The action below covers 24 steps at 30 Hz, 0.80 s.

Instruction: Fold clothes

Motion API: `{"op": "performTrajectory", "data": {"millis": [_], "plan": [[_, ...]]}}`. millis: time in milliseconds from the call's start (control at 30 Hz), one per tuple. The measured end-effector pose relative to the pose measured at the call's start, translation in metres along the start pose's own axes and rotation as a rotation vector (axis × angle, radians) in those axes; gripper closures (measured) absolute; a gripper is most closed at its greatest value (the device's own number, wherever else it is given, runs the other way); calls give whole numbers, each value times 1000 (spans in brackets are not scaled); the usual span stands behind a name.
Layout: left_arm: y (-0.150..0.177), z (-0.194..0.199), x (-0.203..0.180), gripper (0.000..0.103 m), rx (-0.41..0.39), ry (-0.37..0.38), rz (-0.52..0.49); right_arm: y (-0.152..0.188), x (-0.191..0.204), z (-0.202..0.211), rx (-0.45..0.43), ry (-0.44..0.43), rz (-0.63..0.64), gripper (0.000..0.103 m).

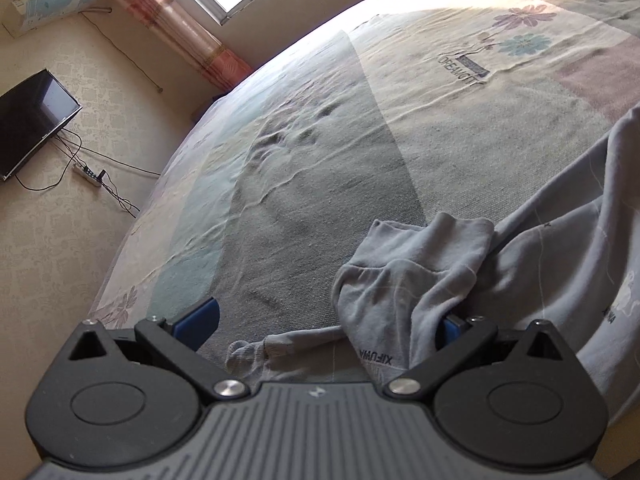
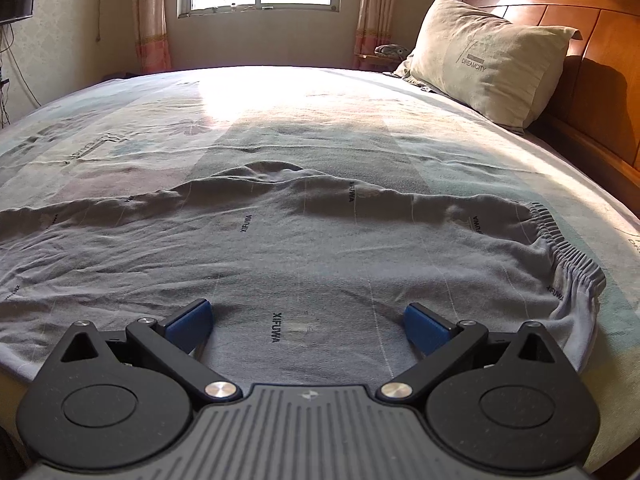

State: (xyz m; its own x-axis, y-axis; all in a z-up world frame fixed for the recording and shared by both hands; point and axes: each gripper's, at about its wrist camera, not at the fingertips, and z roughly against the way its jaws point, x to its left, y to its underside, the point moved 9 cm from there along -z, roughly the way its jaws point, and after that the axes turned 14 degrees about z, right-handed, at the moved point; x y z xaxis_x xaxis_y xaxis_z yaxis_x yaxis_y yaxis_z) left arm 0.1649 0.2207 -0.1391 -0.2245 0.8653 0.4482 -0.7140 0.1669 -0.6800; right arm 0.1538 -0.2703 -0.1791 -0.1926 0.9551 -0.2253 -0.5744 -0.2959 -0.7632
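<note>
Grey trousers spread on bed; both my jaws stand open.
Left view alone shows bunched cuff over one pad; right view alone shows waistband, pillow.

Trousers: grey-blue knit, printed with thin pale lines and repeated black "XIFUWA" lettering. Lies spread lengthwise along the near edge of the bed, flat but wrinkled. Gathered elastic waistband at the right end, toward the headboard side, its opening slightly gaping. Legs run leftward toward the foot of the bed. In the left wrist view, one ribbed cuff stands bunched and raised; a second cuff lies flat at the bed's near edge.
</note>
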Motion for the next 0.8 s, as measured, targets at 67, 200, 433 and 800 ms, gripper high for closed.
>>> {"op": "performTrajectory", "data": {"millis": [67, 200, 433, 800], "plan": [[5, 1, 13, 1, 7, -5, 17, -1, 0, -1, 0, 1, 0, 0], [11, -1, 20, 1, 16, 12, 37, -1, 1, -2, -3, 2, 1, 0], [19, -4, 16, 1, 25, 34, 71, -2, 2, -3, -6, 3, 0, 0], [58, -16, 79, 1, 167, 197, 544, -2, 3, -4, -11, 5, 0, 0]]}}
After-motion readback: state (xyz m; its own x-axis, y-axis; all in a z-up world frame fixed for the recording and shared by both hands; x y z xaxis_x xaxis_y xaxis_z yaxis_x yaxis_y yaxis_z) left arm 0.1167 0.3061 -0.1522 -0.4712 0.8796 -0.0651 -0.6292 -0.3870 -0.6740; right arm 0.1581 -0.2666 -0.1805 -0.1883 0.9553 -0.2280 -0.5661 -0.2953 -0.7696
